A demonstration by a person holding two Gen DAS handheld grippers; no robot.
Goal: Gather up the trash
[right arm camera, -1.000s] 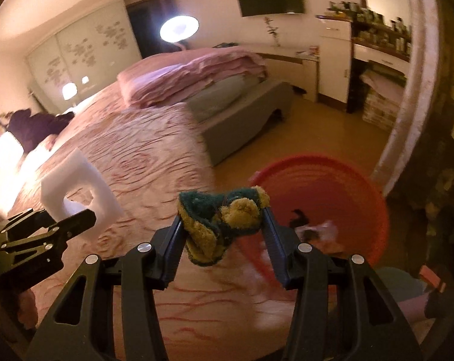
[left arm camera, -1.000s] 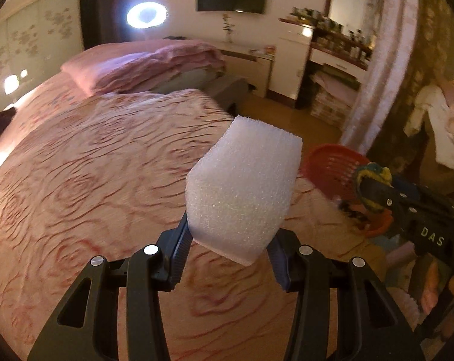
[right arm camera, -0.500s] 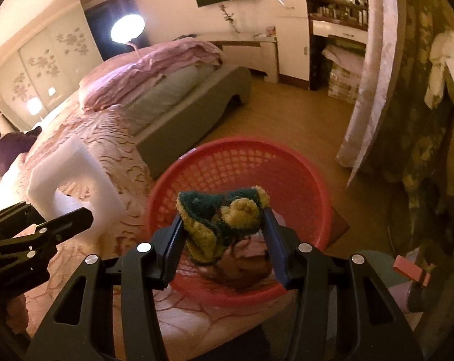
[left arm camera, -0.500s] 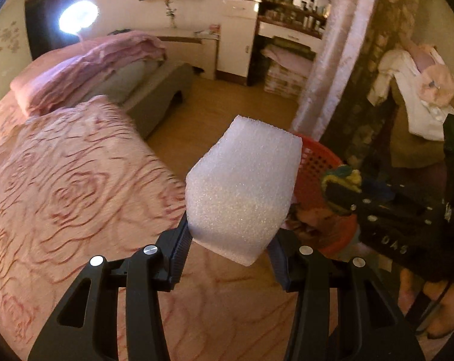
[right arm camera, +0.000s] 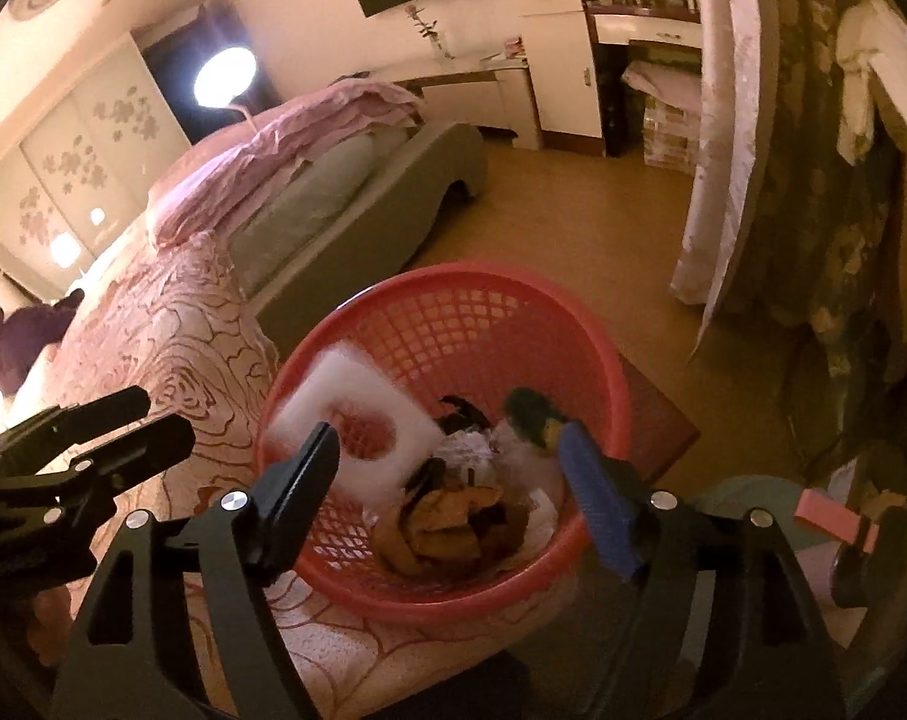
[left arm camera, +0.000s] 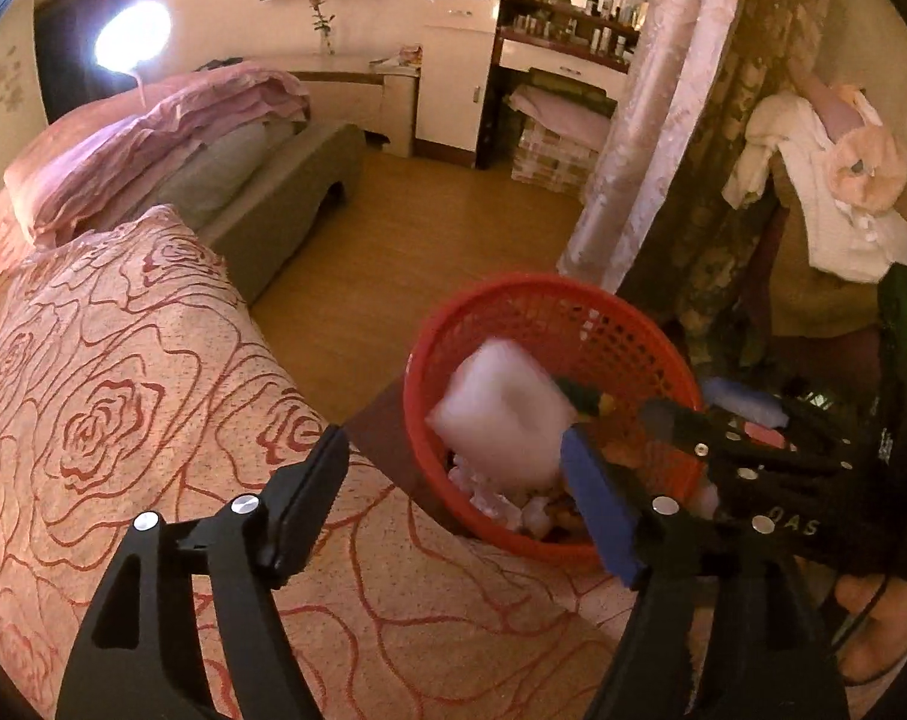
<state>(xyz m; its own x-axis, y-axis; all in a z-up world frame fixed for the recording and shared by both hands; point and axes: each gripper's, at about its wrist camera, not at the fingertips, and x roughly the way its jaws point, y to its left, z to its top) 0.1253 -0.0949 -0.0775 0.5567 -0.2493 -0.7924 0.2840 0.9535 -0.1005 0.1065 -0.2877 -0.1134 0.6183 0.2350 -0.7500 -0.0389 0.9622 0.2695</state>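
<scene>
Both my claws have just sprung wide open and empty: left claw [left arm camera: 453, 498], right claw [right arm camera: 447, 480]. The white foam block [left arm camera: 501, 414] and green-yellow scrubbing sponge [right arm camera: 531, 420] drop into the red plastic mesh basket [right arm camera: 471, 324], so both pieces are binned.

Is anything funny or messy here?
Only a little. The white foam and the green sponge look blurry over the red basket, free of both open claws. Nothing has spilled beside the basket.

Black tongs [left arm camera: 459, 492], silver screws, blue pad, white "DAS" lettering.
</scene>
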